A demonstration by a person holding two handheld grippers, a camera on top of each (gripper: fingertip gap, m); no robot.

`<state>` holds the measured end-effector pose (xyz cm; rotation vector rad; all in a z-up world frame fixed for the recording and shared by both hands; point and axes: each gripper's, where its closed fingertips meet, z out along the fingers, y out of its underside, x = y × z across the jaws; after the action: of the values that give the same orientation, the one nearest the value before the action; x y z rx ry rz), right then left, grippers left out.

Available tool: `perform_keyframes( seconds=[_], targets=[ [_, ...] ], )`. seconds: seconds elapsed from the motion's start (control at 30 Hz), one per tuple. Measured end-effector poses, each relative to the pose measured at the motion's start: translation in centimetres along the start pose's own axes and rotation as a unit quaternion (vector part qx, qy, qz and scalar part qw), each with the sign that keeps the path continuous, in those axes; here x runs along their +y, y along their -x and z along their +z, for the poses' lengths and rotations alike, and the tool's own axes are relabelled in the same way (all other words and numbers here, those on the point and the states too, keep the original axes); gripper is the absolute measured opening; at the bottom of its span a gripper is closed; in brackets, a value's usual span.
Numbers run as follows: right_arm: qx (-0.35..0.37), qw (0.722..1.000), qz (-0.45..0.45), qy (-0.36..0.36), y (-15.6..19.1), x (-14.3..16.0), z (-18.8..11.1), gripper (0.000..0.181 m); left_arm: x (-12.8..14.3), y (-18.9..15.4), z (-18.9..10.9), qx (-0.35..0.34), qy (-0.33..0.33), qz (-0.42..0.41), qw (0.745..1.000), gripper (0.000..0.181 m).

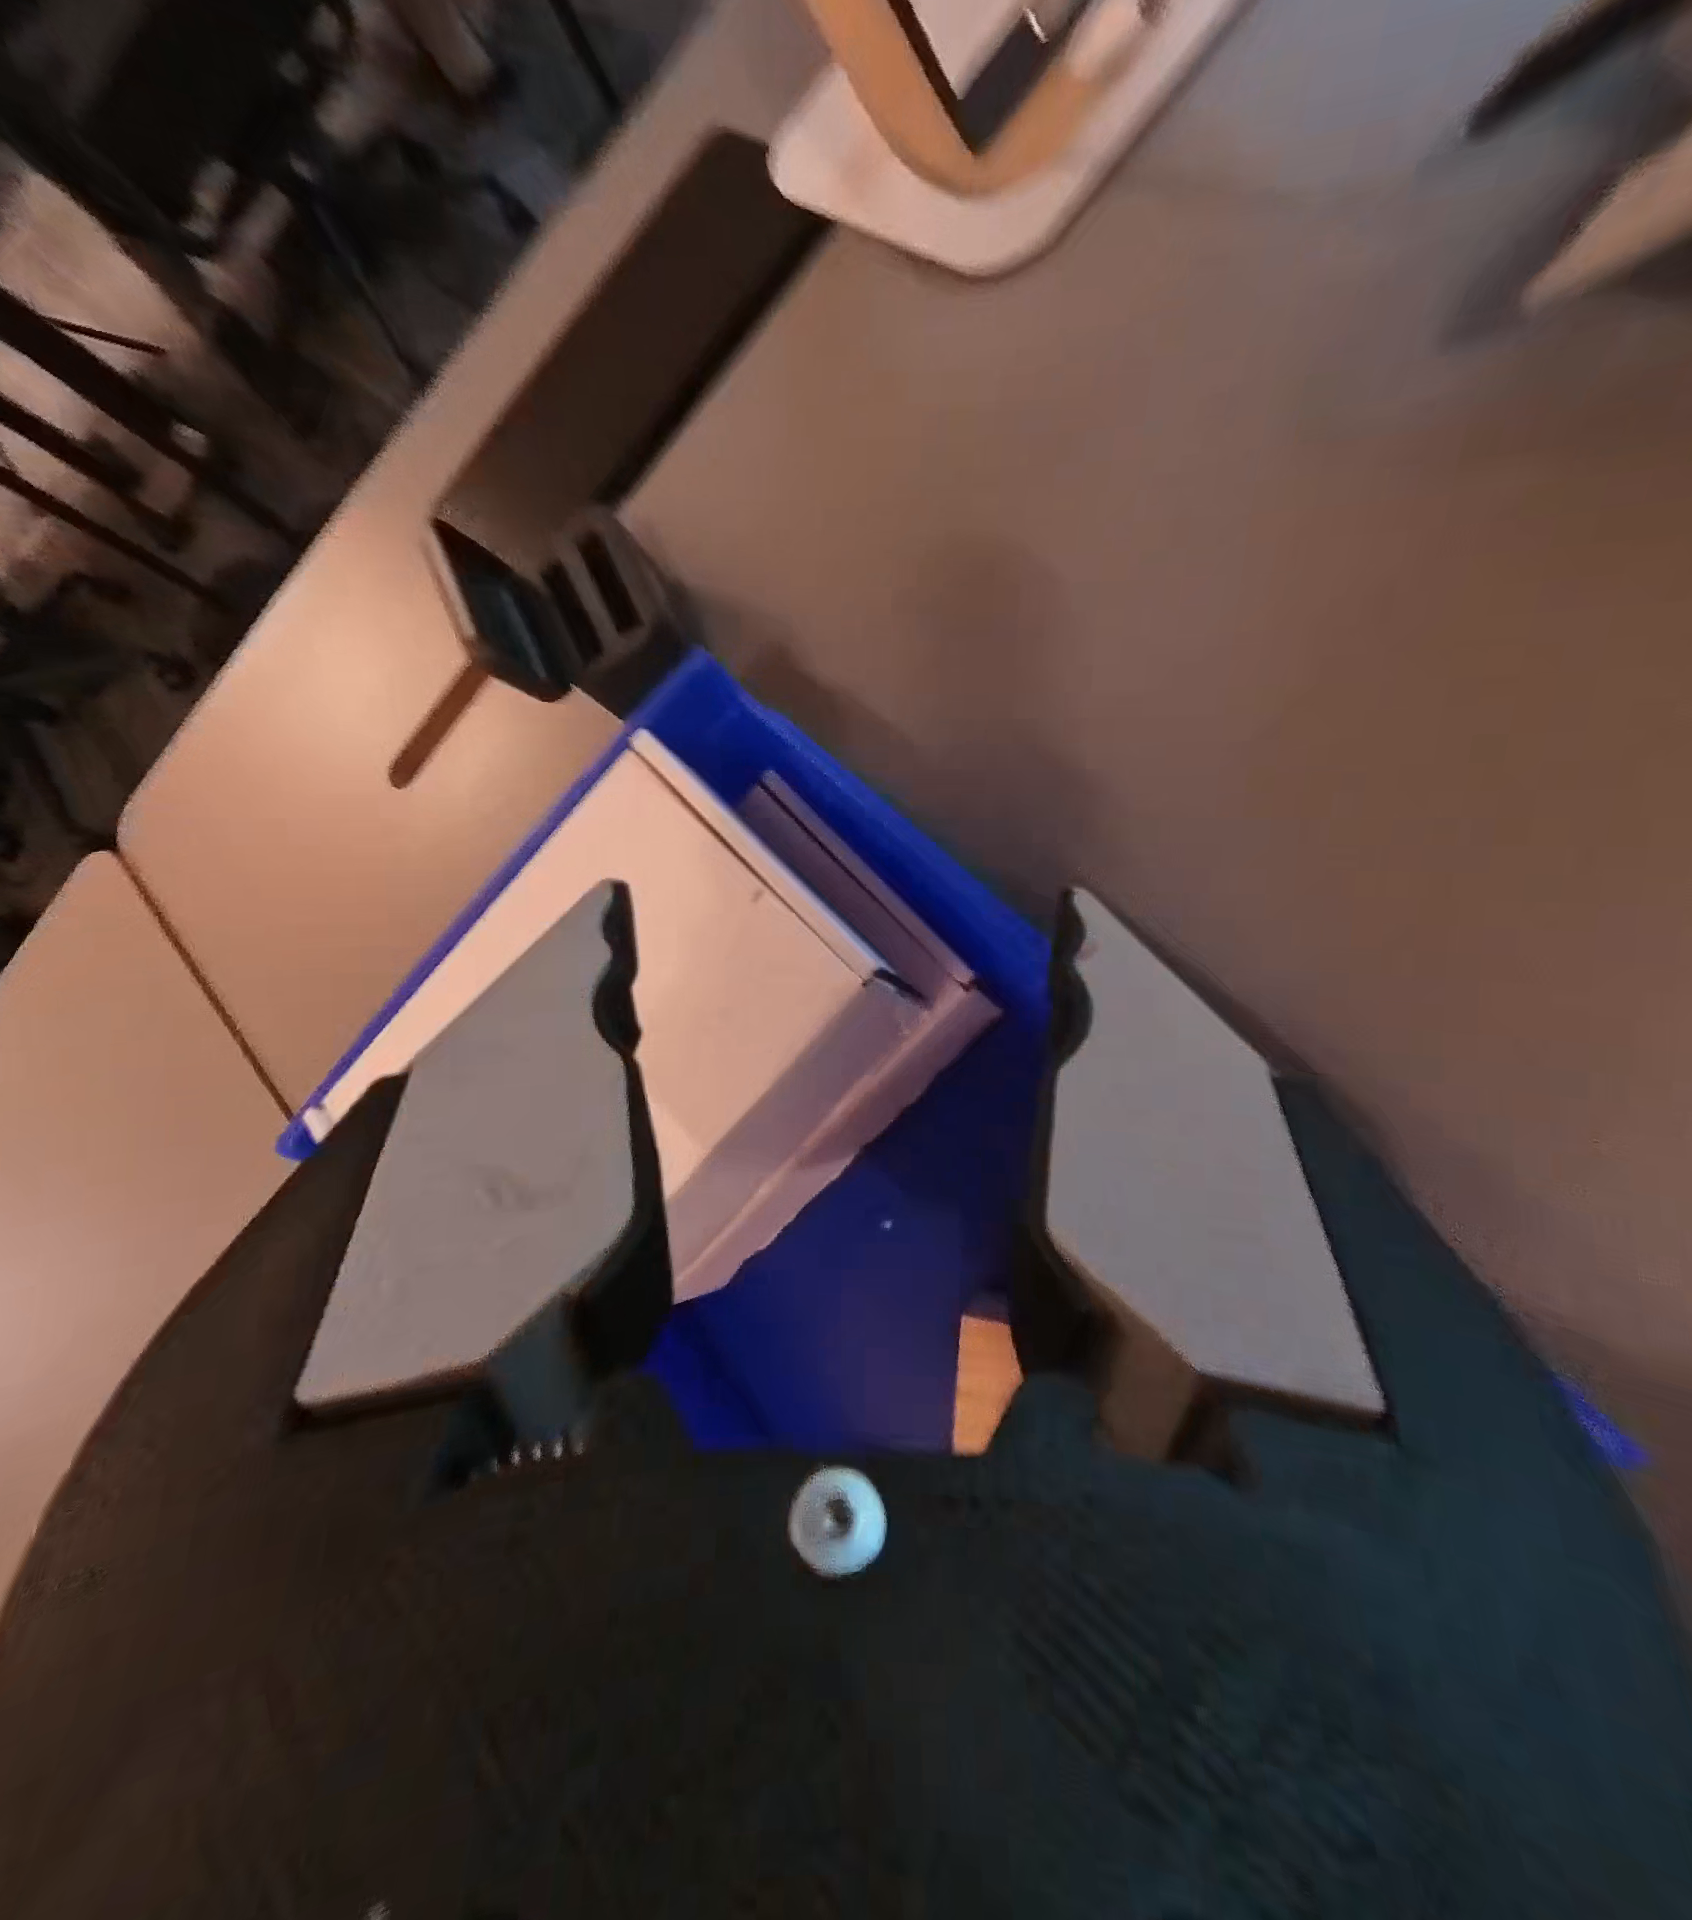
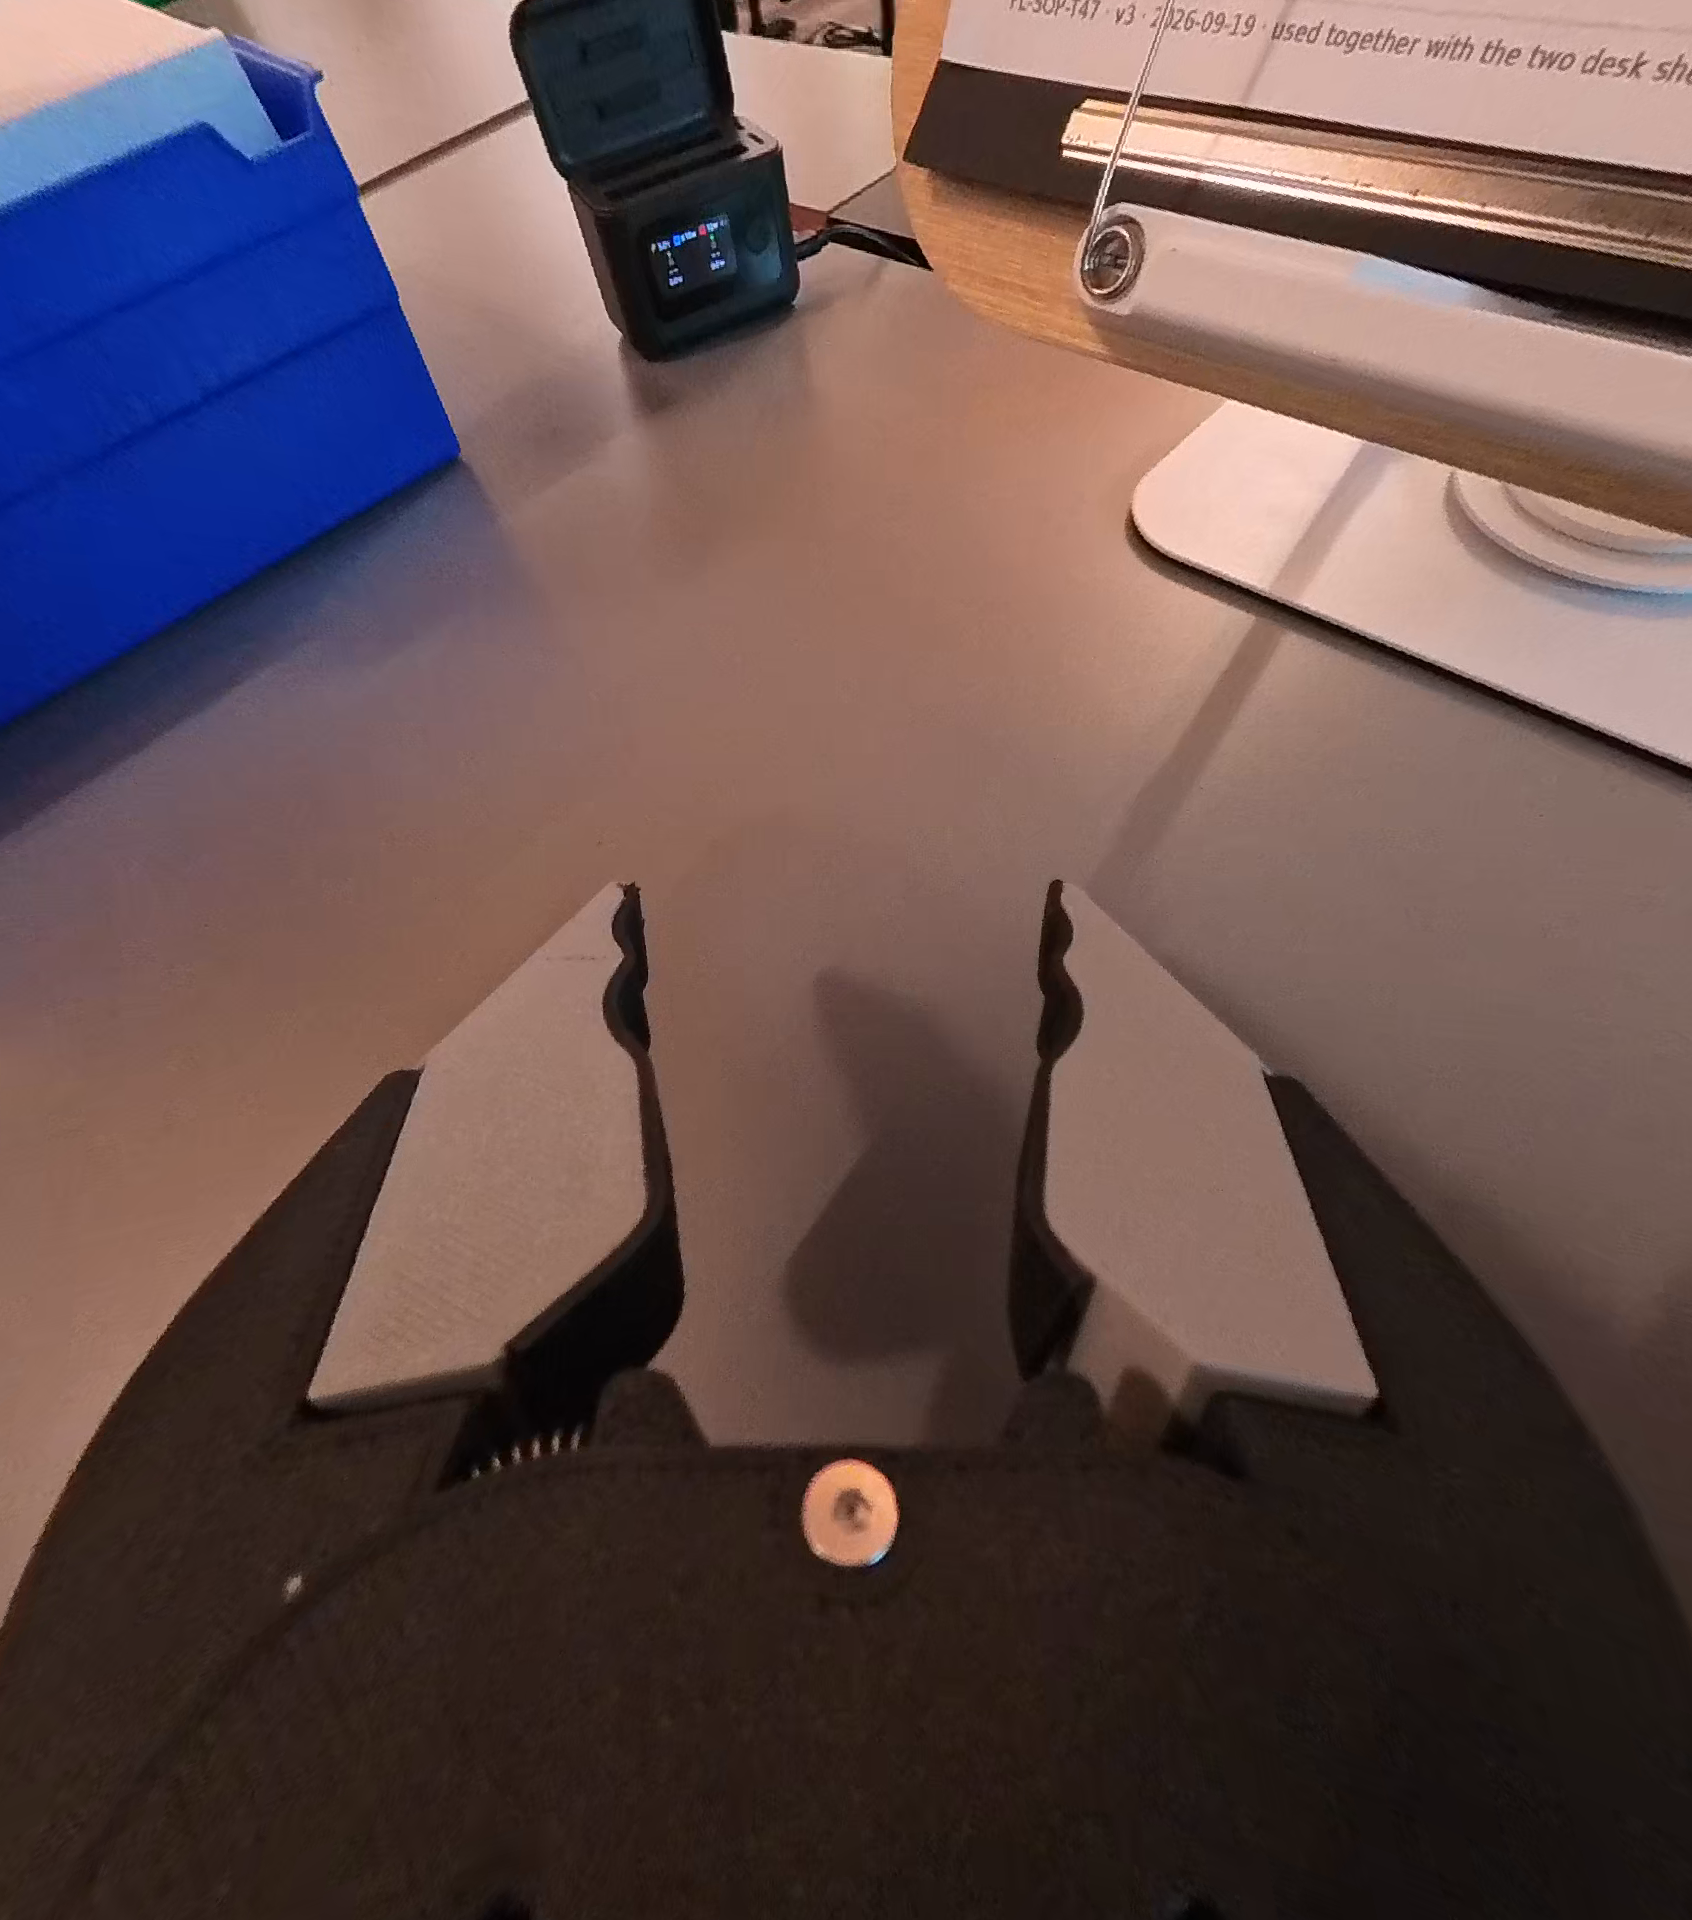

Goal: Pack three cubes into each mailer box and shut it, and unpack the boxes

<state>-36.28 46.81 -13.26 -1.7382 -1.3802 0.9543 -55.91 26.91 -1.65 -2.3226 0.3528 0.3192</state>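
Note:
A blue bin (image 1: 852, 1299) holds a flat white mailer box (image 1: 707, 956), with a second white box (image 1: 826, 868) behind it. A small tan piece (image 1: 985, 1387), perhaps a cube, shows at the bin's floor near my right finger. My left gripper (image 1: 847, 904) is open and empty, hovering over the bin; this view is tilted and blurred. In the right wrist view the blue bin (image 2: 125, 416) stands at the far left with white and pale blue boxes (image 2: 42, 114) sticking out of its top. My right gripper (image 2: 842, 894) is open and empty, low over the bare grey table (image 2: 821, 675).
A black case with an open lid and a small lit screen (image 2: 686, 239) stands behind the bin; it also shows in the left wrist view (image 1: 561, 613). A monitor on a white stand base (image 2: 1393, 603) fills the right back. The table edge (image 1: 229, 935) lies left of the bin.

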Motion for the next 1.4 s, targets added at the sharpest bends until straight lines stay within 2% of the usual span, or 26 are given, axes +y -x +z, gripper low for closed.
perform_keyframes(
  seconds=[0.17, 0.27, 0.37, 0.43, 0.7, 0.77, 0.87, 0.93, 1.0, 1.2, 1.4],
  targets=[
    [-0.006, 1.000, 0.008, 0.002, 0.0, 0.1, 0.0, 0.074, 4.4, 0.5, 1.9, 0.000, 0.145, 0.130, 0.981, 0.073],
    [-0.007, 1.000, 0.007, 0.005, 0.0, 0.1, 0.1, 0.074, 7.4, 2.2, 2.5, -0.013, 0.233, 0.150, 0.961, 0.072],
    [-0.006, 1.000, 0.001, 0.009, 0.1, 0.2, 0.2, 0.074, 8.9, 3.7, 3.1, -0.033, 0.272, 0.175, 0.946, 0.073],
    [-0.004, 1.000, -0.002, 0.011, 0.1, 0.2, 0.3, 0.074, 9.1, 4.9, 3.5, -0.063, 0.277, 0.221, 0.933, 0.066],
    [-0.004, 1.000, 0.001, 0.010, 0.0, 0.2, 0.3, 0.075, 9.7, 5.5, 4.6, -0.133, 0.260, 0.304, 0.907, 0.079],
    [-0.003, 1.000, -0.001, 0.011, 0.1, 0.2, 0.3, 0.074, 9.6, 5.6, 4.6, -0.140, 0.251, 0.300, 0.910, 0.080],
    [-0.002, 1.000, -0.003, 0.008, 0.1, 0.2, 0.2, 0.074, 9.2, 6.3, 4.5, -0.160, 0.222, 0.295, 0.916, 0.096],
    [-0.003, 1.000, -0.001, 0.008, 0.1, 0.2, 0.2, 0.074, 10.0, 5.7, 4.8, -0.131, 0.222, 0.284, 0.924, 0.083],
    [-0.004, 1.000, 0.002, 0.010, 0.0, 0.2, 0.3, 0.074, 10.1, 6.0, 5.1, -0.138, 0.223, 0.302, 0.917, 0.087],
    [-0.008, 1.000, 0.005, 0.009, 0.1, 0.2, 0.2, 0.074, 9.5, 6.3, 4.7, -0.151, 0.214, 0.293, 0.920, 0.073],
    [-0.007, 1.000, 0.000, 0.010, 0.2, 0.2, 0.3, 0.073, 10.0, 6.7, 3.7, -0.185, 0.211, 0.294, 0.914, 0.072]
  ],
)
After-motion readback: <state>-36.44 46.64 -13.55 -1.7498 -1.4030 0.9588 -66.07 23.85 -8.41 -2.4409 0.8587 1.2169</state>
